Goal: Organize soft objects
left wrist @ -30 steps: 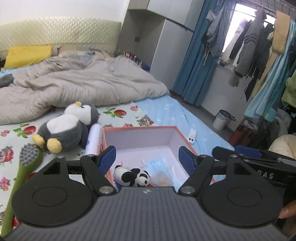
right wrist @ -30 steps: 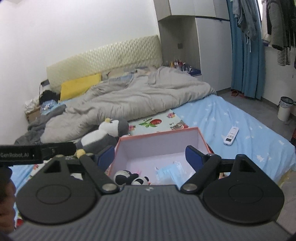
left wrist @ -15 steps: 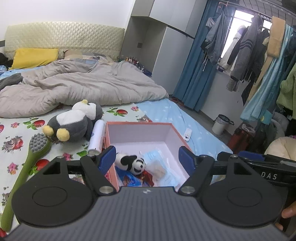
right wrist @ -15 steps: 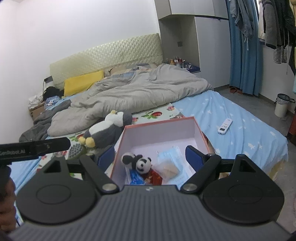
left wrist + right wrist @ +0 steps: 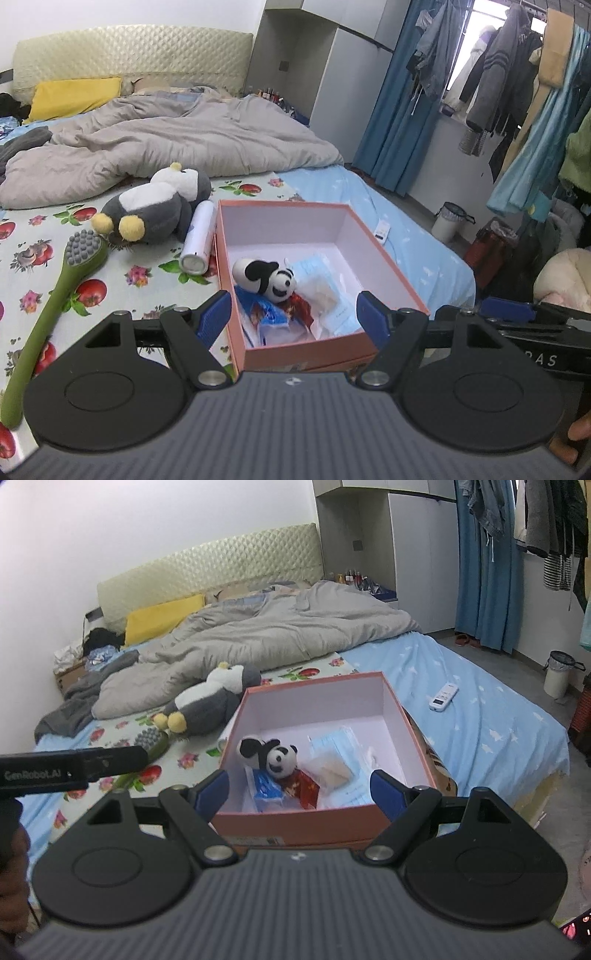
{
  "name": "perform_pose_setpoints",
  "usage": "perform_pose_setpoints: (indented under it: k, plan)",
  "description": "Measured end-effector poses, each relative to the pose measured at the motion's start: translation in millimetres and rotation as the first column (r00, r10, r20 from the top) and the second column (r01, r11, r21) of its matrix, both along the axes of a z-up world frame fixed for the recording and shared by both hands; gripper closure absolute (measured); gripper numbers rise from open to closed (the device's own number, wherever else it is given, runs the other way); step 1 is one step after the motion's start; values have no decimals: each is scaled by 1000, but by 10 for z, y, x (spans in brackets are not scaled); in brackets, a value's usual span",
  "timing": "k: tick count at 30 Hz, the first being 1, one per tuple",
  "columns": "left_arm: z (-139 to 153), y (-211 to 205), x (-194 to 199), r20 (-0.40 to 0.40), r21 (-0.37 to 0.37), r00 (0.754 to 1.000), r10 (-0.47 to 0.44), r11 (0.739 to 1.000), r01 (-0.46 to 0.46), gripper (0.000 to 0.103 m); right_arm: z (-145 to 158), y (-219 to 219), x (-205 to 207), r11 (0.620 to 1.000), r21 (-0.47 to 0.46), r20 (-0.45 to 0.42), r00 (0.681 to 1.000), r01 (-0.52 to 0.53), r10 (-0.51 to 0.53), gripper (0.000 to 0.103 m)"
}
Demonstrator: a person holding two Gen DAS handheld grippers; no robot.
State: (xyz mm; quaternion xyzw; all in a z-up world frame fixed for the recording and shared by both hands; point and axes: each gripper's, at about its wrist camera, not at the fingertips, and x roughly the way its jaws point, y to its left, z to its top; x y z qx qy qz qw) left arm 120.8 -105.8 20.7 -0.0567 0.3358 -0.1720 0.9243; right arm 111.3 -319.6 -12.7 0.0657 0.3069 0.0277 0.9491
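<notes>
Both the left gripper [image 5: 293, 314] and the right gripper [image 5: 299, 790] are held wide apart and empty above the near edge of the pink box [image 5: 391, 269]. A panda plush [image 5: 267, 280] is seen lying inside the box; a penguin plush [image 5: 155, 214] is left on the bed [image 5: 369, 195] beside it.

Bed [image 5: 461, 716], grey wardrobe [image 5: 424, 554], blue curtains [image 5: 484, 572]

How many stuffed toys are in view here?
2. A small panda plush lies inside the pink box; a larger grey penguin plush lies on the floral sheet left of the box. Others could be hidden under the duvet.
</notes>
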Motion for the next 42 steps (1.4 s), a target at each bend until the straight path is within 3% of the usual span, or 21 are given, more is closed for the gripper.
perform_pose_setpoints:
  k: [27, 35, 42]
  plan:
    - [-168, -8, -124, -21, 24, 999, 24, 999, -24, 24, -106, 5, -138, 1000, -17, -18, 1000, 5, -5, 18]
    - [-138, 41, -73, -39, -5, 999, 15, 1000, -15, 10, -111, -23, -100, 999, -36, -33, 999, 27, -28, 18]
    - [-143, -8, -43, -53, 31, 998, 28, 999, -27, 0, -105, -51, -106, 996, -72, -27, 998, 48, -51, 17]
